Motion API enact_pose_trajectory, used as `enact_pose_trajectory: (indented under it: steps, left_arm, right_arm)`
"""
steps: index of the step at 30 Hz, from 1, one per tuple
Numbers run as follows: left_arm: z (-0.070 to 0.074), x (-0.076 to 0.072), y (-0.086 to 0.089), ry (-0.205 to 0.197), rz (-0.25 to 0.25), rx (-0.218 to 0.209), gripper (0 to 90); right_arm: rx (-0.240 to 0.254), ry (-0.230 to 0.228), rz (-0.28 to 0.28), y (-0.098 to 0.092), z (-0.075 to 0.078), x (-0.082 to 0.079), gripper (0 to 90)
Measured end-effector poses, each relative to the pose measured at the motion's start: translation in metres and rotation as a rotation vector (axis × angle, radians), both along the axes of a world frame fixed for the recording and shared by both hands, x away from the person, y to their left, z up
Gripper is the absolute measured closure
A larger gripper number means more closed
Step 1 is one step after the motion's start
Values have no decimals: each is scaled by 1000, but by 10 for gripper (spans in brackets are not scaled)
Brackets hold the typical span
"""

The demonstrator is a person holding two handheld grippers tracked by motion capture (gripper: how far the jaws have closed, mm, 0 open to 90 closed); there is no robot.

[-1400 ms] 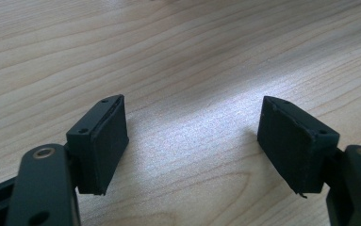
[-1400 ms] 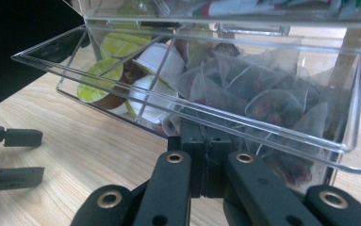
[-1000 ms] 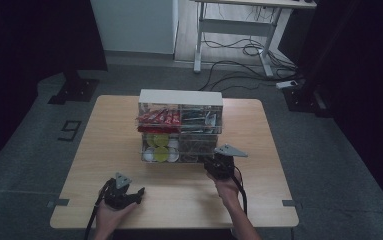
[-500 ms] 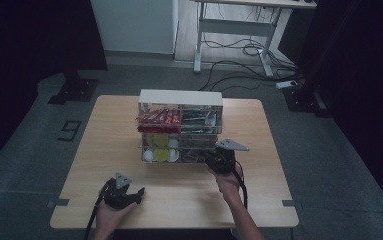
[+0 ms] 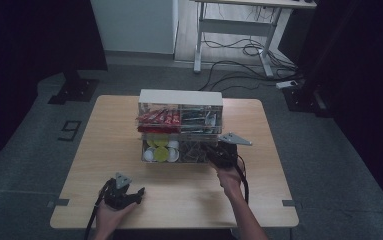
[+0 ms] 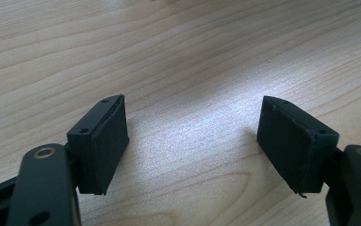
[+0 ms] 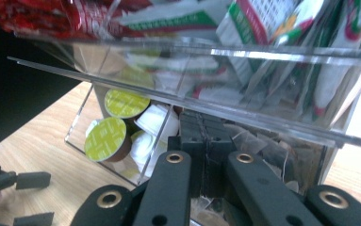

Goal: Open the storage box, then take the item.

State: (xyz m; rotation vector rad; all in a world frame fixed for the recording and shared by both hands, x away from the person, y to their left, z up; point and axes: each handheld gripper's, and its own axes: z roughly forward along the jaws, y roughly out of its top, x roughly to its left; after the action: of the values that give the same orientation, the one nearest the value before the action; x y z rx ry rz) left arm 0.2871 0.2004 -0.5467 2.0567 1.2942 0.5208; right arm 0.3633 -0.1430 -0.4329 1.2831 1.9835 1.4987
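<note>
A clear acrylic organiser [image 5: 181, 96] stands at the table's middle. Its upper shelf holds red packets [image 5: 158, 118] and green-and-white sachets [image 5: 199, 119]. Below sit yellow-lidded and white capsules [image 5: 160, 150] and tea bags [image 5: 194, 150]. My right gripper [image 5: 213, 156] reaches into the lower right compartment. In the right gripper view its jaws [image 7: 208, 123] are shut among the tea bags [image 7: 263, 146], beside the capsules [image 7: 106, 139]; I cannot tell whether anything thin is pinched. My left gripper [image 5: 138, 194] rests open at the front left, with bare wood between its pads [image 6: 192, 136].
The wooden table [image 5: 104, 130] has free room left, right and in front of the organiser. The acrylic shelf edge [image 7: 216, 52] hangs just above my right jaws. A desk frame and cables [image 5: 239, 50] lie on the floor beyond the table.
My right gripper has lifted slightly and edged closer to the organiser's lower right compartment. The left gripper has stayed where it was.
</note>
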Motion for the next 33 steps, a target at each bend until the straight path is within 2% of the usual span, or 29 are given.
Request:
enact_pose_trajectory:
  steps: [5, 18, 23, 28, 33]
  left_arm:
    - [0, 0, 0, 0, 0, 0, 252]
    - [0, -1, 0, -2, 4, -1, 258]
    - [1, -2, -2, -9, 4, -17, 262]
    - [13, -6, -6, -49, -5, -33, 279]
    - [29, -7, -9, -74, -21, -73, 284]
  right_arm:
    - [7, 0, -4, 0, 4, 3, 893]
    - [11, -3, 0, 0, 3, 3, 892]
    - [13, -4, 3, -1, 2, 2, 889]
    - [16, -9, 3, -3, 2, 1, 887]
    - [21, -11, -6, -5, 1, 0, 887]
